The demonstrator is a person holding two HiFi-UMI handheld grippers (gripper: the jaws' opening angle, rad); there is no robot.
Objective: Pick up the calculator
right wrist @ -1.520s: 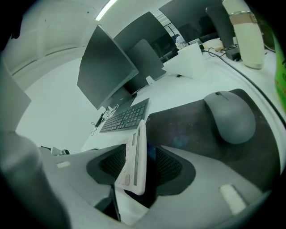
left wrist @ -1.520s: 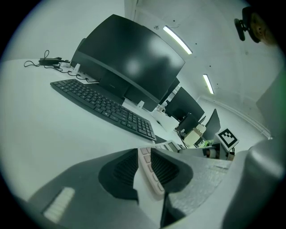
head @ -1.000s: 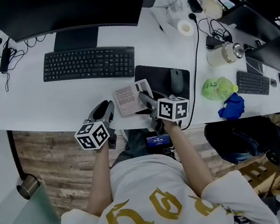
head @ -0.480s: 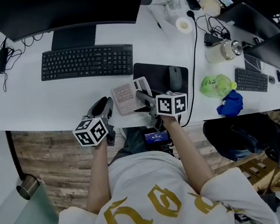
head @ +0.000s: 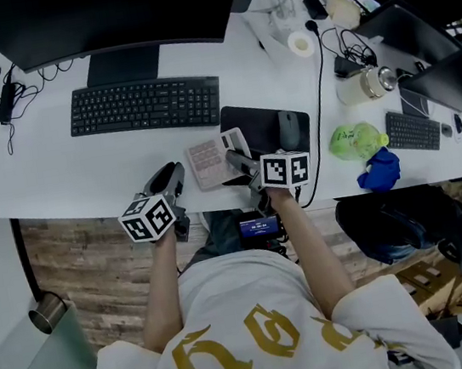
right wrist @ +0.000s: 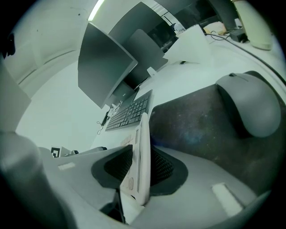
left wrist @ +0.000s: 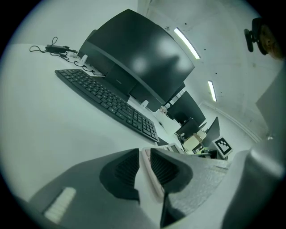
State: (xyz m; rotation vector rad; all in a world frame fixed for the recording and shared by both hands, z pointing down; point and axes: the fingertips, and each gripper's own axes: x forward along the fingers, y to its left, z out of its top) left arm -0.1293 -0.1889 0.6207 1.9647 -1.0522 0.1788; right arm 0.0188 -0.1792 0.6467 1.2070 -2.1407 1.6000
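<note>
A pale calculator lies on the white desk, its right end over the black mouse pad. My right gripper is at that right end. In the right gripper view the calculator stands edge-on between the two dark pads. The right gripper is closing, and its pads rest against both faces. My left gripper sits just left of the calculator. The left gripper has its jaws a narrow gap apart. The calculator's edge shows in that gap.
A black keyboard and a large monitor stand behind. A grey mouse rests on the pad. To the right are a cable, a green bag, a blue cloth and a small keyboard.
Both grippers stay in place beside the calculator. The head view has only shifted slightly.
</note>
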